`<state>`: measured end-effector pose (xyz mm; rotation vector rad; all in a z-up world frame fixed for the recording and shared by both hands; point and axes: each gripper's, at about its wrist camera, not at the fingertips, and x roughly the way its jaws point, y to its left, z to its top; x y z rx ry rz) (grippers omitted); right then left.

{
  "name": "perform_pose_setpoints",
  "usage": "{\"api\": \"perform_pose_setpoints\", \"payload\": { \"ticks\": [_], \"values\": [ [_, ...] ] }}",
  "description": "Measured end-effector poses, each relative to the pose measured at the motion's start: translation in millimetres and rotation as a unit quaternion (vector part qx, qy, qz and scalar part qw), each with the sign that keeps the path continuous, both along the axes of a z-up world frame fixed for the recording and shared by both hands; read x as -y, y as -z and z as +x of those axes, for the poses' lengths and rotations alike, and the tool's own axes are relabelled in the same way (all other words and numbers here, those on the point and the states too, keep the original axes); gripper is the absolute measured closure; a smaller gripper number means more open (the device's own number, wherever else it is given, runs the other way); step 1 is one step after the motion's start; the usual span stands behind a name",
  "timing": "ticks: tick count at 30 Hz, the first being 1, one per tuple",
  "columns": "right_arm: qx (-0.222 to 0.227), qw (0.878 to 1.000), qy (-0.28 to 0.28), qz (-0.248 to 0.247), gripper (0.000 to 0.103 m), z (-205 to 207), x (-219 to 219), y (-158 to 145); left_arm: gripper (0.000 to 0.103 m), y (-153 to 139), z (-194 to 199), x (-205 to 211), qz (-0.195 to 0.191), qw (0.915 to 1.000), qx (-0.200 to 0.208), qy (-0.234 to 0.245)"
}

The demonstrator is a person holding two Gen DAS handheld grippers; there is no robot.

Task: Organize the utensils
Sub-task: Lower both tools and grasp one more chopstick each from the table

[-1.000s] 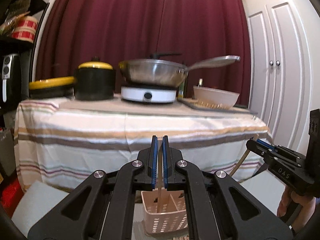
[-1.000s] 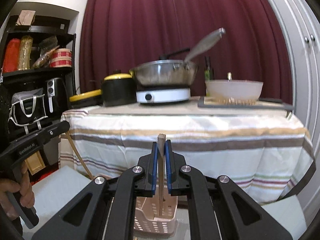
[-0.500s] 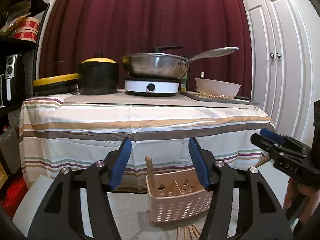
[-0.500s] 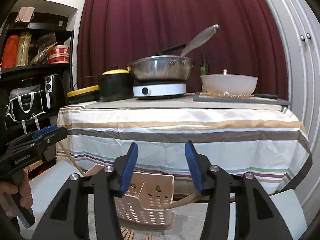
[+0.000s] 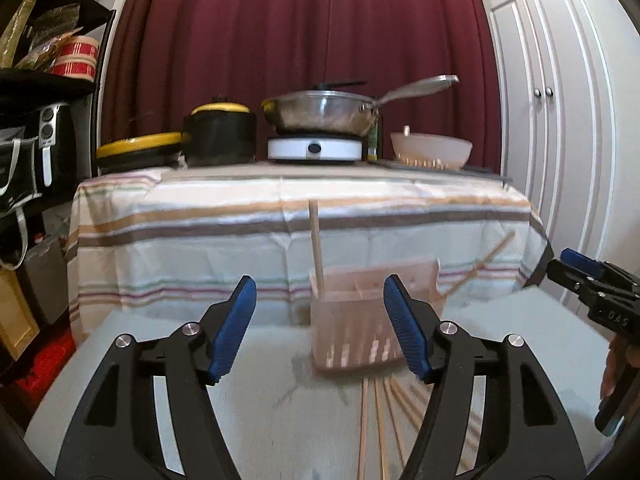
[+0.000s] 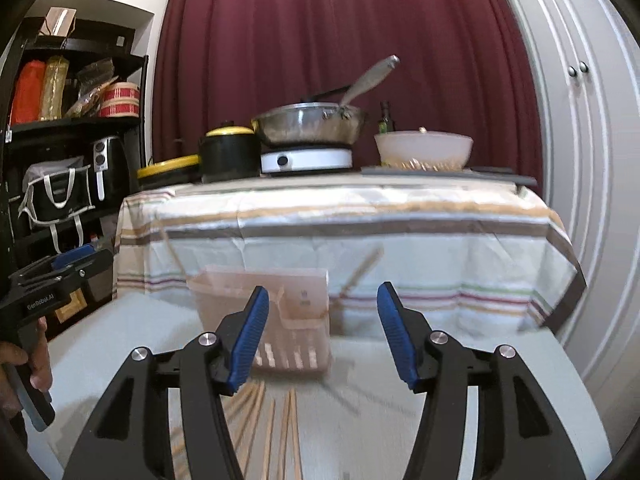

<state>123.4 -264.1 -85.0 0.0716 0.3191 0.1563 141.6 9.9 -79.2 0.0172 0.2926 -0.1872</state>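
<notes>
A pink slotted utensil basket (image 5: 356, 320) (image 6: 296, 316) stands on the white table, blurred by motion. One wooden chopstick (image 5: 316, 246) stands upright in its left side; another (image 5: 478, 266) (image 6: 360, 270) leans out to the right. Several loose chopsticks (image 5: 380, 428) (image 6: 276, 428) lie on the table in front of it. My left gripper (image 5: 316, 328) is open and empty, just in front of the basket. My right gripper (image 6: 320, 332) is open and empty too, near the basket; it also shows at the right edge of the left wrist view (image 5: 592, 284).
Behind stands a table with a striped cloth (image 5: 304, 216) holding a black pot (image 5: 219, 134), a pan on a hotplate (image 5: 320, 112) and a white bowl (image 5: 431, 148). Black shelves (image 6: 60, 152) are at left, white cupboard doors (image 5: 560, 140) at right.
Both grippers, shut on upright chopsticks a second ago, have opened and pulled back from the basket. The chopsticks now stand in the basket.
</notes>
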Motion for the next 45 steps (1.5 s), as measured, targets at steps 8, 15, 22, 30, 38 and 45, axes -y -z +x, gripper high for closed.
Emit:
{"api": "perform_pose_setpoints", "payload": {
  "ticks": [8, 15, 22, 30, 38, 45],
  "values": [
    [-0.053, 0.999, 0.004, 0.001, 0.05, -48, 1, 59, 0.04, 58, -42, -14, 0.001, 0.9978, -0.063, -0.023],
    [-0.125, 0.992, -0.006, -0.003, 0.063, -75, -4, 116, 0.05, 103, -65, -11, 0.022, 0.9935, -0.11, -0.019],
    [-0.162, 0.987, -0.011, -0.005, 0.073, -83, -6, 143, 0.056, 131, -75, -9, 0.022, 0.9894, -0.142, -0.016],
    [-0.193, 0.981, -0.015, -0.017, 0.093, -76, -8, 152, 0.056, 146, -82, -2, 0.024, 0.9864, -0.163, -0.005],
    [-0.193, 0.981, -0.005, -0.019, 0.096, -85, -5, 153, 0.06, 156, -86, 5, 0.021, 0.984, -0.176, 0.009],
    [-0.187, 0.982, -0.004, -0.008, 0.096, -87, -3, 154, 0.078, 165, -85, 9, 0.022, 0.9818, -0.188, 0.019]
  ]
}}
